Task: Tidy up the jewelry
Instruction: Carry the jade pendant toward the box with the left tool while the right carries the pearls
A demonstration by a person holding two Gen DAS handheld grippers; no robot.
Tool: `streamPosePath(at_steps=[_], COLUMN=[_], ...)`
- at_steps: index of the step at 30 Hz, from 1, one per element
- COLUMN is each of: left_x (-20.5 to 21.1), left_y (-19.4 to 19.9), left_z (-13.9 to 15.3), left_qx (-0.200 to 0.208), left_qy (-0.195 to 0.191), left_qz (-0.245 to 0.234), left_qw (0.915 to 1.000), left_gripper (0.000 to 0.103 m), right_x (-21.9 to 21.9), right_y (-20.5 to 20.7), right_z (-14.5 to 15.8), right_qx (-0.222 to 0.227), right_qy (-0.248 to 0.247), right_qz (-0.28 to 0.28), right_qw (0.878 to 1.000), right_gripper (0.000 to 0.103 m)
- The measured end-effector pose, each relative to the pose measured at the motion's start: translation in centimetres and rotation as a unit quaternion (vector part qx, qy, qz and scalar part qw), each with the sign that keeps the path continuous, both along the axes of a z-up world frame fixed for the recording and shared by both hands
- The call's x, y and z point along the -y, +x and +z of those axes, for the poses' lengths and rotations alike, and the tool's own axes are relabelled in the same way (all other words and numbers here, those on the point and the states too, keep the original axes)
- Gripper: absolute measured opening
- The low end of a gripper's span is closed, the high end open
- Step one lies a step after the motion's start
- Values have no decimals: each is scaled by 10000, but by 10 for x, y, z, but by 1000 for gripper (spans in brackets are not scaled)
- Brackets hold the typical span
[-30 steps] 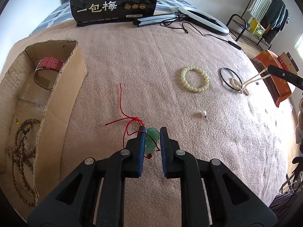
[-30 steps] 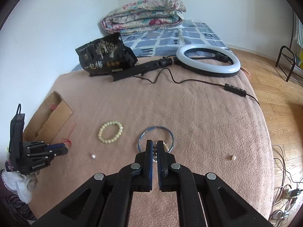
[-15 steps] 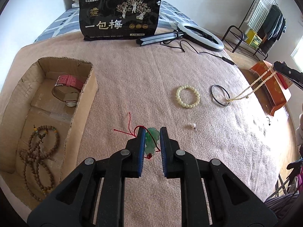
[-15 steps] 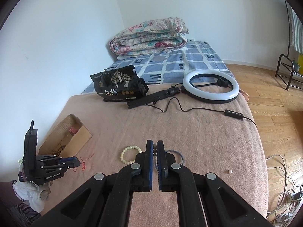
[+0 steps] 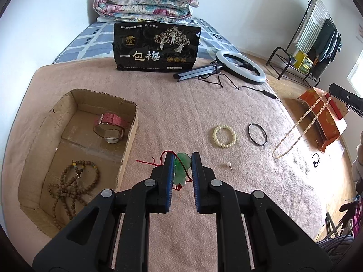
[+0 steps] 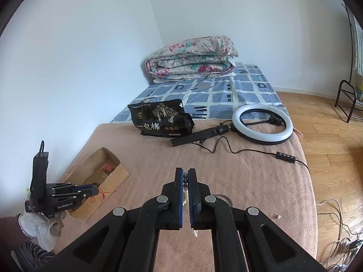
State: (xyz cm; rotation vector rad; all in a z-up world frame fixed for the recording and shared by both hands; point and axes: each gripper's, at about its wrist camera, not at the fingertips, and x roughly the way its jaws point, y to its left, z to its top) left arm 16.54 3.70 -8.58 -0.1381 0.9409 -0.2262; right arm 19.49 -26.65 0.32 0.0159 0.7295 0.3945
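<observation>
The left tool [image 5: 182, 168] was clamped on a green pendant [image 5: 181, 167], which sat between its blue pads with a red cord [image 5: 156, 162] trailing off to the tool's left and a small red knot hanging beneath. The tool and pendant hung above the blanket [image 5: 181, 113], clear of it. To the left of this tool lay the box [image 5: 127, 149], open at the top, its near wall just beside the cord's loose end. Inside it were a pink watch [image 5: 110, 125] at the far end and brown beads [image 5: 70, 185] at the near end.

Ahead and to the right of the left tool, on the blanket, lay a cream bracelet [image 5: 224, 134], a black bangle [image 5: 257, 134] just beyond it, and a small pearl stud [image 5: 227, 164] nearer the tool.

The right tool [image 6: 185, 176] was closed on a pearl necklace [image 5: 301, 127]; from the left camera the strand hung as a long loop from the tool's tip at the right edge, with the bottom of the loop close to the blanket, right of the bangle. In the right camera a few beads showed in the narrow gap between the pads. A single pearl [image 6: 278, 216] lay on the blanket to this tool's right.
</observation>
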Motion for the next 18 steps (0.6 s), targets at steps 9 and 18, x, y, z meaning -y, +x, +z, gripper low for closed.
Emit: streamPosePath(at_steps=[9,18], left_x=[-40,-93], left_y=[-17,-33], left_z=[23,35], left_qx=[217,361], left_qy=[57,211], left_qz=[306,674], left_qw=[9993,9969], left_gripper=[13,13], right_x=[-42,-102], right_y=[-8,-8], right_z=[16,28], right_qx=[40,120], right_qy=[-5,76], right_qz=[327,777], right_qw=[9995,9969], right_gripper=[1,1])
